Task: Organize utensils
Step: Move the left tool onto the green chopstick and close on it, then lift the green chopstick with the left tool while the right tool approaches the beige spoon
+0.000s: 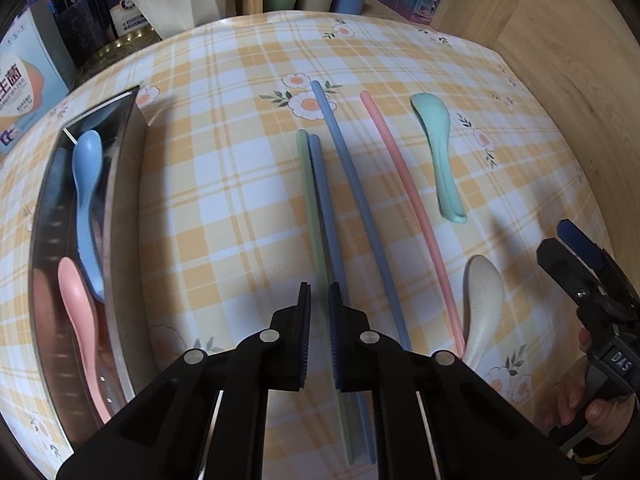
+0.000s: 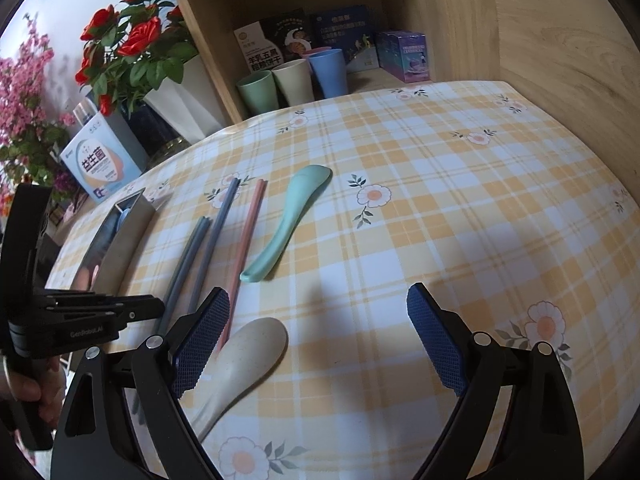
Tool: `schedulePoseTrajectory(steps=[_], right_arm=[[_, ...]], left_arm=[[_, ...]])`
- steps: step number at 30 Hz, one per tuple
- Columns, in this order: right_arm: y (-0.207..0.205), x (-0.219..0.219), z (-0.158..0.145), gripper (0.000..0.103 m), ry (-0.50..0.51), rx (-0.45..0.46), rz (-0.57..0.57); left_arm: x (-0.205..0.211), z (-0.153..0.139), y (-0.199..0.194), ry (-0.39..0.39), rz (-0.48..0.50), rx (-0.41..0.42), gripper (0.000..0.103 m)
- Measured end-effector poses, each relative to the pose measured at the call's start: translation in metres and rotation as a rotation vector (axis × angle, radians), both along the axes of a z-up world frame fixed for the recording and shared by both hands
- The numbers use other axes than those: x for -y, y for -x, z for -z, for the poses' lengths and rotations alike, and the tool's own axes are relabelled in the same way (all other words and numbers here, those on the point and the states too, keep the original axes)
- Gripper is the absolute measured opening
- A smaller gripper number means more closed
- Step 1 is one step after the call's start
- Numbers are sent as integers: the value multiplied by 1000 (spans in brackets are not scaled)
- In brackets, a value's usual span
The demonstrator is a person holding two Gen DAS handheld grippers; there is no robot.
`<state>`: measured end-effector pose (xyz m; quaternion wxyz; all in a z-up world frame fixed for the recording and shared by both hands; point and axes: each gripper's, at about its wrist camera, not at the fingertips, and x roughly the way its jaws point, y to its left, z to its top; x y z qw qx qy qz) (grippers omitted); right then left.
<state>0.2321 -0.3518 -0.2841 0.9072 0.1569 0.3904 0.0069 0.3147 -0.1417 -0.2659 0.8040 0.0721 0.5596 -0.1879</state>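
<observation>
Pointing steeply down, my left gripper [image 1: 319,300] is shut on a green chopstick [image 1: 308,200] and the blue chopstick [image 1: 322,200] lying against it on the checked cloth. A longer blue chopstick [image 1: 352,200] and a pink one [image 1: 404,200] lie to their right. A teal spoon [image 1: 438,160] and a beige spoon [image 1: 482,304] lie further right. My right gripper [image 2: 316,292] stands wide open and holds nothing. The beige spoon [image 2: 248,352] lies just inside its left finger, and the teal spoon [image 2: 288,220] lies ahead of it.
A metal tray [image 1: 128,200] at the left holds a blue spoon [image 1: 86,200] and a pink spoon [image 1: 78,320]. Cups [image 2: 292,80] and boxes [image 2: 404,56] stand in the wooden shelf behind. Flowers [image 2: 136,48] and a carton [image 2: 100,160] are at back left. A wooden wall [image 2: 560,60] bounds the right.
</observation>
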Motion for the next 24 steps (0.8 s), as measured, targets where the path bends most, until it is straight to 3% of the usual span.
schedulePoseTrajectory(steps=[14,24], right_arm=[[1,-2,4,87,-10,-2,-15],[-1,-3,12,87,-36,-9,-42]], left_arm=[[11,4,-13,-58,12,64,8],[10,4,-11,-20,-24,77,6]])
